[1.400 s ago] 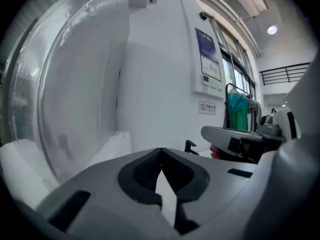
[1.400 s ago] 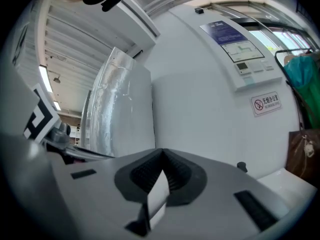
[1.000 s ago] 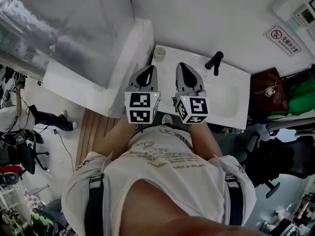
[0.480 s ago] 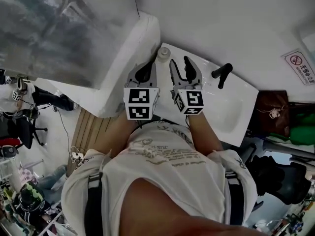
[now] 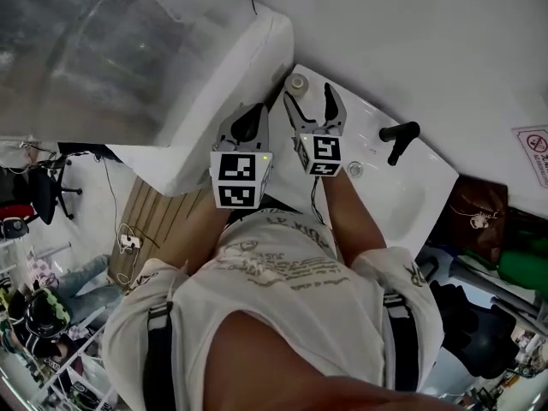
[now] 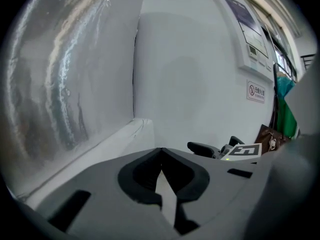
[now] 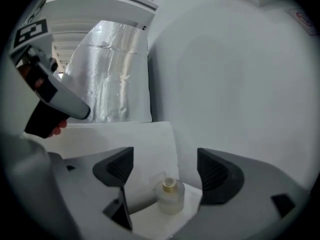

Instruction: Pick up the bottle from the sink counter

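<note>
Bottle upright on sink counter, just beyond right tool, jaws opening, empty

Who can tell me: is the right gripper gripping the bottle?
No, the bottle stands untouched on the counter beyond the right gripper's opening fingers.

Your head camera looks steeply down past your chest at the sink counter, with the left gripper and right gripper side by side. The left gripper view faces along closed jaws toward the wall and catches the right gripper's cube. The right gripper view looks past opening jaws, nothing between them, closely at the bottle, which the head view shares.
</note>
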The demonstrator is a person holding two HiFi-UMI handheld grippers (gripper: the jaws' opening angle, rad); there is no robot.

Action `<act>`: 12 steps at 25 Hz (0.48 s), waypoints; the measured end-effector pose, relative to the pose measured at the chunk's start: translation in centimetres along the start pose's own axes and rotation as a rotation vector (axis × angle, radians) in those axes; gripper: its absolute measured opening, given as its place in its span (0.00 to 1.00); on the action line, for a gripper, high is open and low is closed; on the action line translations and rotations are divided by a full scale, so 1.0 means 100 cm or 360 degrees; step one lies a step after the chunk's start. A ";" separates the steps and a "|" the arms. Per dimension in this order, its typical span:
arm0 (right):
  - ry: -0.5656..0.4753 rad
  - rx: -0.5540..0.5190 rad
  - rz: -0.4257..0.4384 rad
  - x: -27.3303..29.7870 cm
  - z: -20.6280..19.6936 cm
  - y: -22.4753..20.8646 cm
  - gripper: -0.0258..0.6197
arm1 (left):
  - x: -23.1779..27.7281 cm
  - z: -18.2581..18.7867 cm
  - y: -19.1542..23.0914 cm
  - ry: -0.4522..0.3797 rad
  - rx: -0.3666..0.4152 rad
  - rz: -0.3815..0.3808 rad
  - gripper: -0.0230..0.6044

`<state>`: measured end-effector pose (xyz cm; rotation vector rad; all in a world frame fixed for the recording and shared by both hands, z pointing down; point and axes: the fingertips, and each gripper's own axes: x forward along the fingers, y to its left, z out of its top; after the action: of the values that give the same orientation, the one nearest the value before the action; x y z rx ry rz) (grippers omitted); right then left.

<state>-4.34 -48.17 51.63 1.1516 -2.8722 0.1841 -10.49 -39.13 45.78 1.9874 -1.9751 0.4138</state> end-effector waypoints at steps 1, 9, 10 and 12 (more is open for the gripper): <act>0.0020 -0.0003 -0.0008 0.005 -0.007 -0.002 0.59 | 0.001 -0.002 0.001 0.0008 -0.0002 0.0004 0.07; 0.0278 -0.0077 -0.0050 0.039 -0.079 -0.016 0.60 | 0.005 -0.014 0.000 0.0062 0.0021 0.0001 0.07; 0.0308 -0.0084 -0.0054 0.041 -0.086 -0.018 0.60 | 0.004 -0.016 -0.001 0.0067 0.0026 0.0000 0.07; 0.0363 -0.0113 -0.0045 0.045 -0.097 -0.018 0.60 | 0.002 -0.021 -0.003 0.0083 0.0027 0.0005 0.07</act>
<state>-6.38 -51.33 61.79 1.0816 -2.6411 0.1970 -10.19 -38.49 47.79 1.9634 -1.9499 0.4793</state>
